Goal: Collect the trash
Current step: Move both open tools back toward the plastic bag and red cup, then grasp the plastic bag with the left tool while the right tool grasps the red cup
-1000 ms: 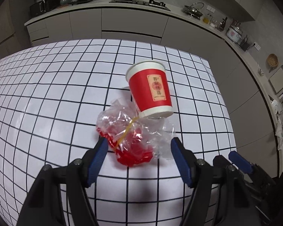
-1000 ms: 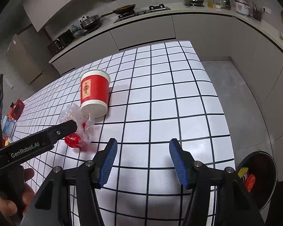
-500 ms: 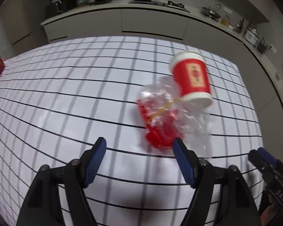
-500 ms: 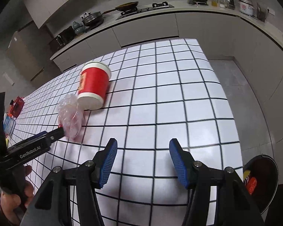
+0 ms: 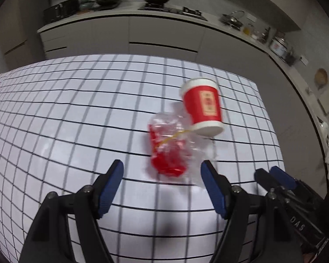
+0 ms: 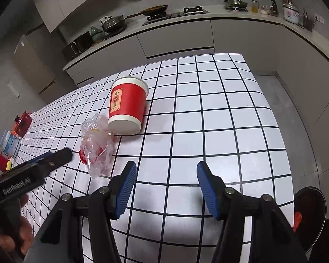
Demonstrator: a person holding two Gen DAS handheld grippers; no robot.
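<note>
Crumpled clear plastic bag with red contents (image 5: 171, 151) lies on the white black-gridded tabletop (image 5: 54, 131), touching a tipped red paper cup (image 5: 202, 107). Left gripper (image 5: 162, 183) hovers just short of it, jaws spread, empty. Right gripper (image 6: 164, 188) likewise spread, empty.

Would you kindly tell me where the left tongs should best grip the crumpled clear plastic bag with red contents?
Probably the bulging red lower end of the crumpled clear plastic bag, approached from the near side: it faces the open left tongs, away from the red paper cup.
</note>
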